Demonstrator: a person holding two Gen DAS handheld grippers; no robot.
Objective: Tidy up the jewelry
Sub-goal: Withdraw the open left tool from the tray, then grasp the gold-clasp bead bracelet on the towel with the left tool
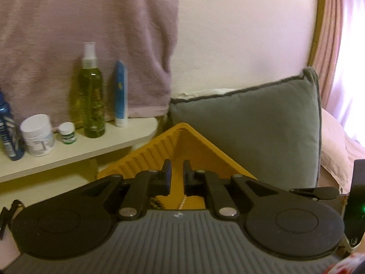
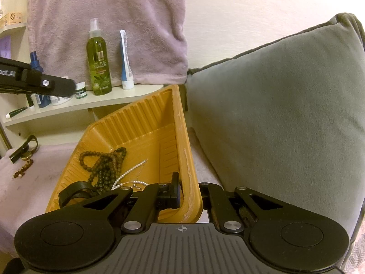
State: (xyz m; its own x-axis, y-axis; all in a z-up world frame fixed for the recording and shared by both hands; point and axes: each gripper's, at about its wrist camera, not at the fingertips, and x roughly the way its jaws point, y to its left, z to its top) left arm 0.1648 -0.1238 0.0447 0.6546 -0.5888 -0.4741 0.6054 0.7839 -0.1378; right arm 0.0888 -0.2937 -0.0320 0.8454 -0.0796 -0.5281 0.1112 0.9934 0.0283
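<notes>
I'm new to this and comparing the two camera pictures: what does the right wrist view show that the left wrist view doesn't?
Only the right wrist view shows dark beads, a pearl string, and a watch on the cloth outside the tray. Only the left wrist view shows a curtain. Both show the yellow tray, green bottle, grey cushion and towel.

The tray (image 2: 146,123) is looking yellow-orange with ridged stripes. The beads (image 2: 103,166) are showing dark brown, the pearls (image 2: 132,170) white. The pillow (image 2: 273,114) is looking grey, the towel (image 2: 109,22) dusty pink.
</notes>
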